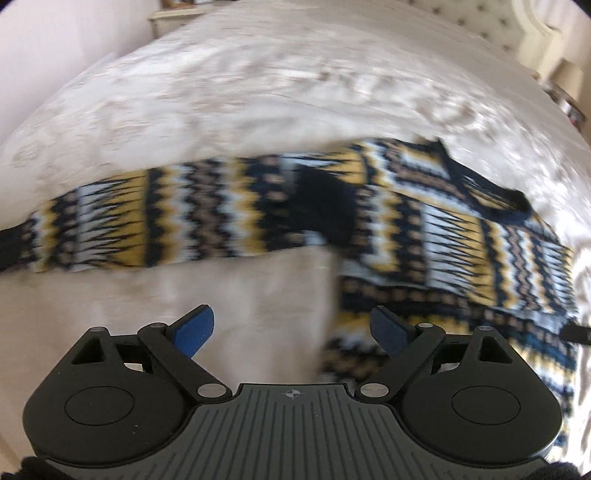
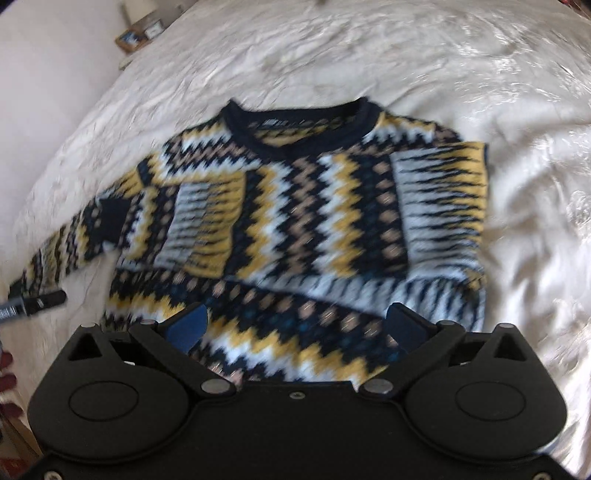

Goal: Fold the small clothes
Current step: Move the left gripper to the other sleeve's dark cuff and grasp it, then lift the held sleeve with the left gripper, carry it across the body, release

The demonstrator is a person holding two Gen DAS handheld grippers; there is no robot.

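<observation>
Fingers wide on left gripper (image 1: 291, 330) and right gripper (image 2: 297, 326), empty; one sweater (image 2: 295, 206) on bed (image 2: 517, 184)

A bed is covered by a cream bedspread (image 2: 461, 74) — shiny and creased. A tufted headboard (image 1: 480, 22) is seen at the far end, and a small table (image 1: 173, 16) — blurred — beside the bed.

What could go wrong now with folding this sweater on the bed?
The sleeve lies stretched out to the side of the sweater; folded carelessly, it may bunch. The bedcover is wrinkled, so a low grab by either open gripper might pinch it too.
</observation>
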